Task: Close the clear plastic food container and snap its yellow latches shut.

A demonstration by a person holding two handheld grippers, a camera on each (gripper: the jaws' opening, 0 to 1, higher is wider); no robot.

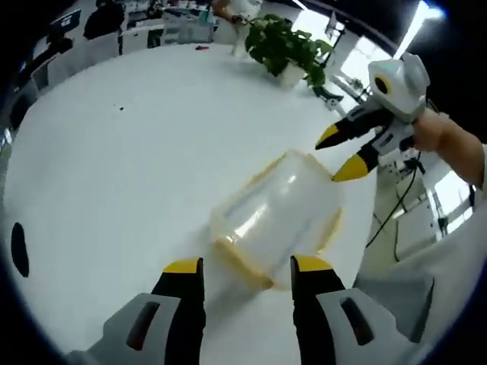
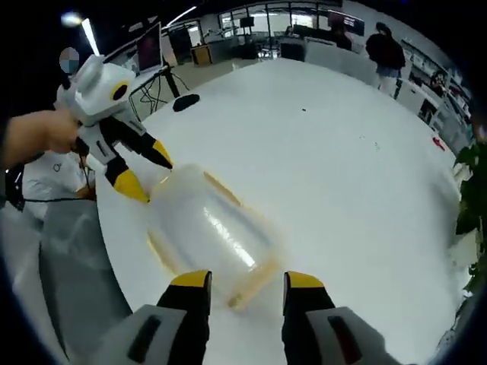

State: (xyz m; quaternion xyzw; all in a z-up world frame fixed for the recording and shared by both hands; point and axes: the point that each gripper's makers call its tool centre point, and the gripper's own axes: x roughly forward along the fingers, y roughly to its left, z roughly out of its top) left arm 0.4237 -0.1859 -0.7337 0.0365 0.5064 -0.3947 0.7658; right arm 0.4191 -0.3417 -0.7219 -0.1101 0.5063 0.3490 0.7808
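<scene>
Two hand-held grippers flank a clear plastic food container with yellow latches, lying on the white tabletop. In the left gripper view, the left hand-held gripper stands with jaws parted and empty at 6 o'clock, just short of the container; the right hand-held gripper enters at 2 o'clock, tips slightly apart at the container's far edge, gripping nothing. In the right gripper view, the container lies between both. A potted plant stands at 12 o'clock.
</scene>
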